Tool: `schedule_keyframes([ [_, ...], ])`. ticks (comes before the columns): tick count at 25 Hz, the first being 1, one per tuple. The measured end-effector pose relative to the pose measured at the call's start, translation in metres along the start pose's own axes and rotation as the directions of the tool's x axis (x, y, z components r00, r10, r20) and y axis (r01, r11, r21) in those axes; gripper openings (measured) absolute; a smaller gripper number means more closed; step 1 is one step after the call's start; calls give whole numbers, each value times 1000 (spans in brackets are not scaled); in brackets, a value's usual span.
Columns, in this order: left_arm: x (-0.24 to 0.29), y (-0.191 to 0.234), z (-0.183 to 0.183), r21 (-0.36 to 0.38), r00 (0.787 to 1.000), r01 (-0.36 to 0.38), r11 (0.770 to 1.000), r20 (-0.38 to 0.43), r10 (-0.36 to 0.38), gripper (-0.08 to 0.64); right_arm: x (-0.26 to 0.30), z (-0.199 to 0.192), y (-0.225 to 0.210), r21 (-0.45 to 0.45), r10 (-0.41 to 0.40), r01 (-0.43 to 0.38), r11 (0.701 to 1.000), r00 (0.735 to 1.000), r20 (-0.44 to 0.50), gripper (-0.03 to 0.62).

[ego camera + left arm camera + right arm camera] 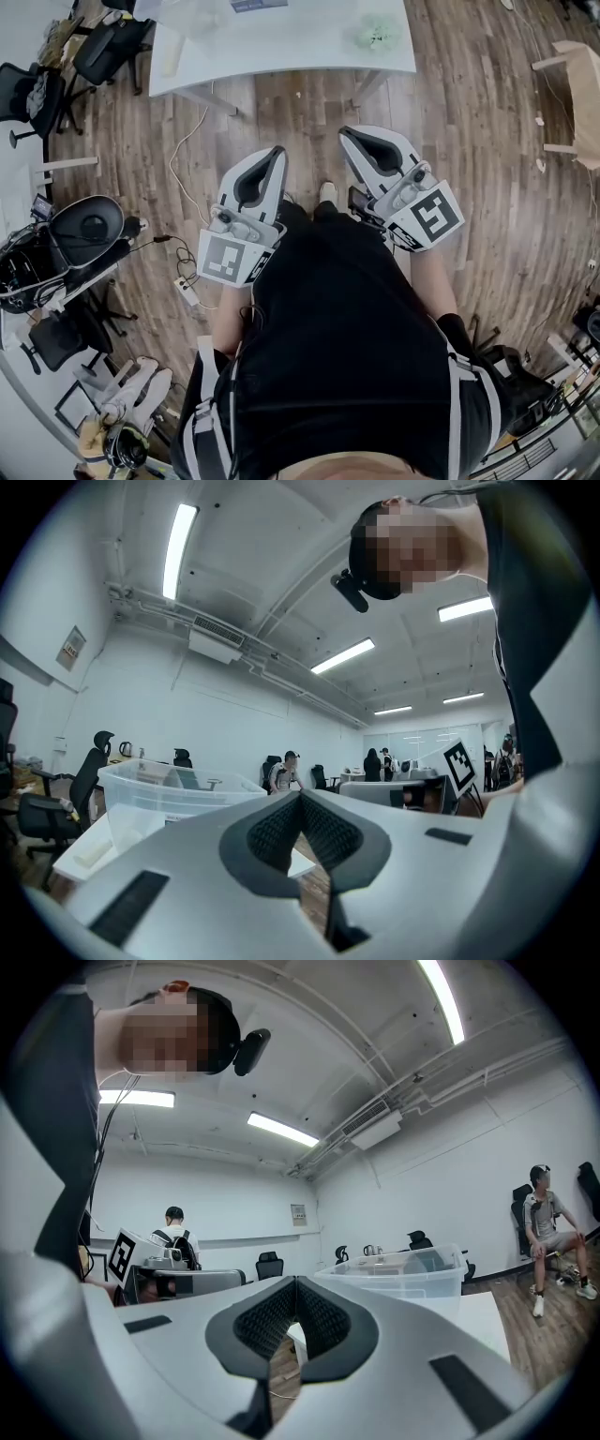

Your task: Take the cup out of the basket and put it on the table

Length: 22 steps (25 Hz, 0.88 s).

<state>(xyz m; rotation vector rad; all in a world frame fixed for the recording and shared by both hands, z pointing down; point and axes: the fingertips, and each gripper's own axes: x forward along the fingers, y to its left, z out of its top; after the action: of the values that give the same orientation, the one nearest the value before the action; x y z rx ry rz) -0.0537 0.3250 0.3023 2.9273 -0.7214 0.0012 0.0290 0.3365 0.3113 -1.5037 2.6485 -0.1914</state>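
Note:
Both grippers are held close to the person's body, over the wooden floor and short of the white table. The left gripper is shut with nothing between its fingertips, and so is the right gripper. In the left gripper view the left gripper points at a clear plastic basket standing on the table. The right gripper view shows the right gripper and the same basket. No cup can be made out. A small pale green thing lies on the table's right part.
Black office chairs stand at the left. Cables and a power strip lie on the floor beside the person. A wooden piece of furniture is at the right edge. A seated person and others are further back in the room.

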Motion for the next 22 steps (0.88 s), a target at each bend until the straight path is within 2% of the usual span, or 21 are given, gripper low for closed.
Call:
schedule_keyframes([
  [10, 17, 29, -3, -14, 999, -43, 999, -12, 43, 17, 23, -8, -24, -3, 3, -3, 1000, 999, -34, 18],
  [22, 55, 112, 8, -10, 999, 32, 999, -1, -32, 17, 107, -2, -54, -25, -51, 50, 998, 998, -46, 18],
])
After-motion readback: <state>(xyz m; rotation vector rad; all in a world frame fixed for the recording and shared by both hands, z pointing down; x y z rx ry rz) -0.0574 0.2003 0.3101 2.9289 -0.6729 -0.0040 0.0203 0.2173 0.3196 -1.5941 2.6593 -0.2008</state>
